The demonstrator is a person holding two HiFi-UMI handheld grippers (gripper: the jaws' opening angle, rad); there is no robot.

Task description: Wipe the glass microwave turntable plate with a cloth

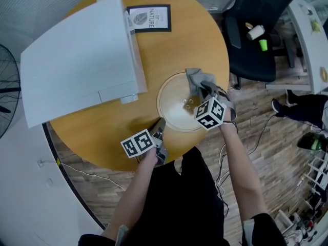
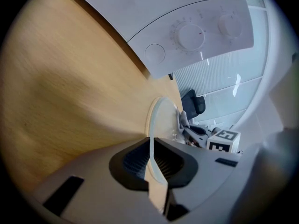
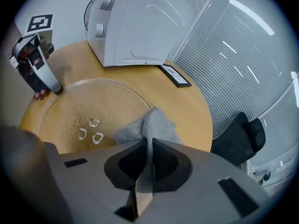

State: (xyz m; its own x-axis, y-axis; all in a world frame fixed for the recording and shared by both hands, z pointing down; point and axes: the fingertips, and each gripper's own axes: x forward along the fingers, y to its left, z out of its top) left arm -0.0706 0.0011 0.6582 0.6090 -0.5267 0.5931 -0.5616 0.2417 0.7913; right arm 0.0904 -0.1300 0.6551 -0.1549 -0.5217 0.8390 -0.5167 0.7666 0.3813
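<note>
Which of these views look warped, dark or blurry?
Left gripper view: fisheye-bent, corners dark, wooden table soft. Right gripper view: equally bent, glass turntable plate and cloth sharp. Head view: evenly lit, mostly sharp.

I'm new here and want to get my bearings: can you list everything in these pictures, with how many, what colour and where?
table: one, round, light wood, middle of the scene
microwave: one, white, on the table's far left part
glass turntable plate: one, clear, on the table near the person
cloth: one, grey, at the plate's far right edge
framed card: one, black frame, on the table beside the microwave
office chair: one, black, right of the table
fan: one, black wire, at the head view's left edge
left gripper: one, grey, shut on the plate's near rim
right gripper: one, grey, shut on the cloth
person's arms: two, reaching up from the head view's bottom edge
</note>
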